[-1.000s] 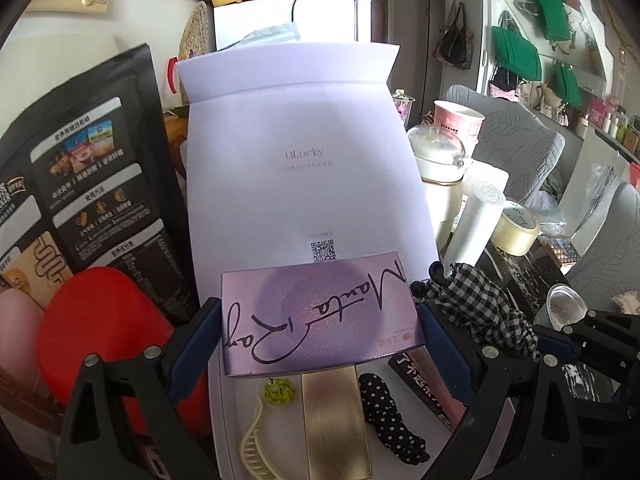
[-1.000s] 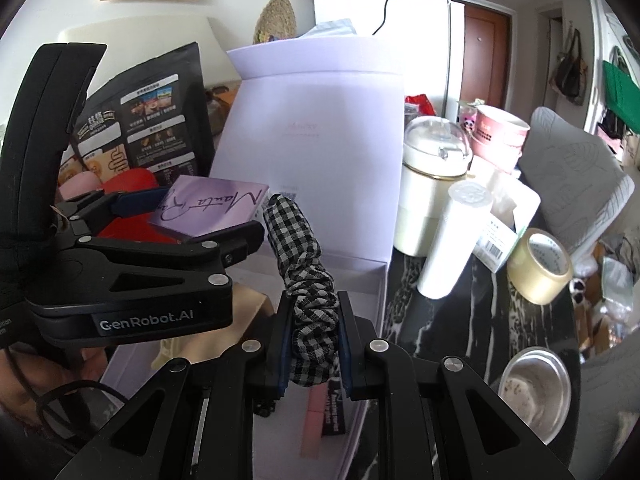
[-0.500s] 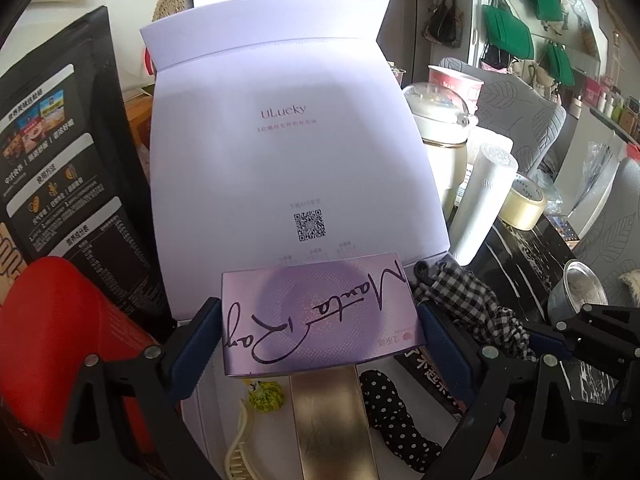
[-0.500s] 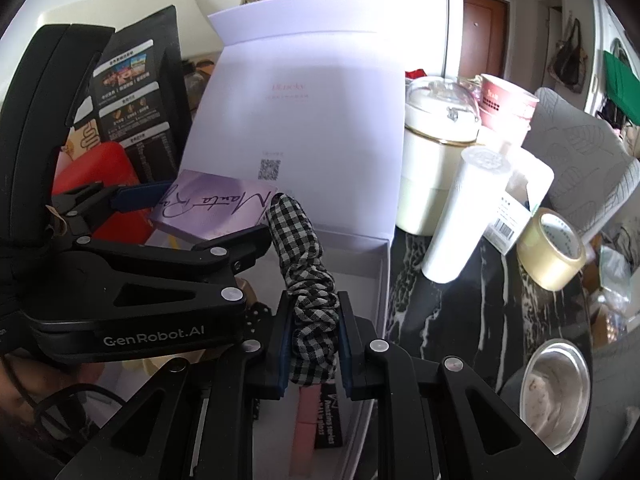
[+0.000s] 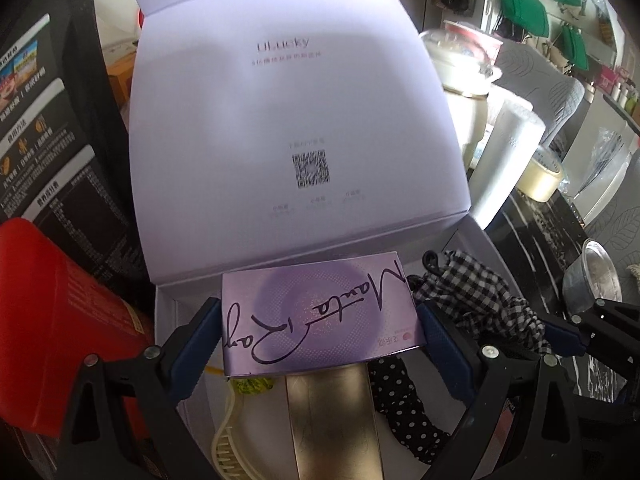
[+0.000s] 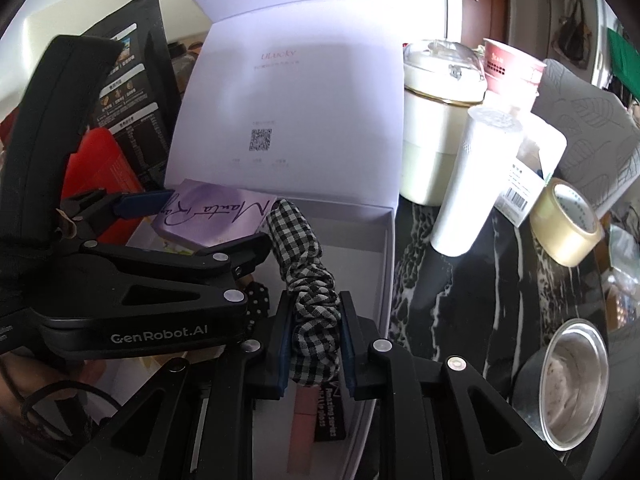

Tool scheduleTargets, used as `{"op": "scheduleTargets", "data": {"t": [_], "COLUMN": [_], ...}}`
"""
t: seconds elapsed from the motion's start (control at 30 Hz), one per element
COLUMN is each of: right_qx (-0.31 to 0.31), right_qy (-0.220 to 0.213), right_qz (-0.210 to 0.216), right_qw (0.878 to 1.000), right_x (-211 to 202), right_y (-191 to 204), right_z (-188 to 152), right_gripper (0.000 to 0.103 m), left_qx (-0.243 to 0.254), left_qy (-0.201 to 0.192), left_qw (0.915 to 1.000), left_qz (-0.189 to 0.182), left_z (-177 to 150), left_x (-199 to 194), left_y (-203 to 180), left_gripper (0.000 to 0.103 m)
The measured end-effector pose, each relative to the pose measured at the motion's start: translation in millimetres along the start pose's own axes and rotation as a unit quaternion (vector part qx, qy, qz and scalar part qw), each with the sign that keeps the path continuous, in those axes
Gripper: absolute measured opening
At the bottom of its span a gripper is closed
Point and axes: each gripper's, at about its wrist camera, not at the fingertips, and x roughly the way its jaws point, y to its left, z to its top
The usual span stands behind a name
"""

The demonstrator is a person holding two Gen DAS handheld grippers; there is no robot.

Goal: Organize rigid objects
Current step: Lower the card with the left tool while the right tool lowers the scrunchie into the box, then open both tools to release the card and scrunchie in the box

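Observation:
My left gripper point(image 5: 320, 320) is shut on a purple "Manta Ray" box point(image 5: 316, 314) and holds it over the open white gift box point(image 5: 168, 320), near its raised lid point(image 5: 296, 120). The purple box also shows in the right wrist view point(image 6: 212, 216). My right gripper point(image 6: 314, 340) is shut on a black-and-white checked scrunchie point(image 6: 308, 280), held over the gift box's right half point(image 6: 384, 256). In the gift box lie a gold bar-shaped box point(image 5: 332, 424), a polka-dot scrunchie point(image 5: 404, 404), a cream hair claw point(image 5: 228, 436), a pink stick point(image 6: 302, 420) and a black packet point(image 6: 330, 412).
A red box point(image 5: 60, 320) and a black pouch point(image 5: 48, 140) stand to the left. On the dark marble table point(image 6: 500, 280) to the right are a cream jar point(image 6: 436, 120), a white roll point(image 6: 472, 184), a tape roll point(image 6: 568, 224) and a steel cup point(image 6: 572, 384).
Both grippers have moved forward and lower toward the open gift box and its lid, each still holding its object.

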Motion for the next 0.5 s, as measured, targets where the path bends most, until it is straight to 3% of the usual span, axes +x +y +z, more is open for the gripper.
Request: {"op": "scheduleTargets", "data": {"t": [0.23, 0.3, 0.37, 0.5], "right_qx": [0.008, 0.014, 0.018, 0.013], "right_qy": [0.020, 0.025, 0.029, 0.028], "right_qz": [0.007, 0.008, 0.006, 0.003], "right_qw": [1.000, 1.000, 0.999, 1.000], "right_x": [5.4, 7.5, 8.9, 6.5], "right_y": [-4.0, -6.0, -7.7, -6.6], "right_z": [-2.5, -3.4, -3.8, -4.4], "right_gripper": [0.022, 0.025, 0.041, 0.043], "left_qx": [0.010, 0.013, 0.014, 0.009], "left_qy": [0.014, 0.016, 0.020, 0.028], "left_qw": [0.9997, 0.9997, 0.9996, 0.9995], "left_qz": [0.017, 0.016, 0.016, 0.014], "left_z": [-2.3, -2.2, -0.9, -0.5], "left_x": [8.5, 9.2, 9.8, 9.3], "left_y": [-3.6, -4.4, -6.5, -7.5], "left_gripper": [0.097, 0.097, 0.097, 0.098]}}
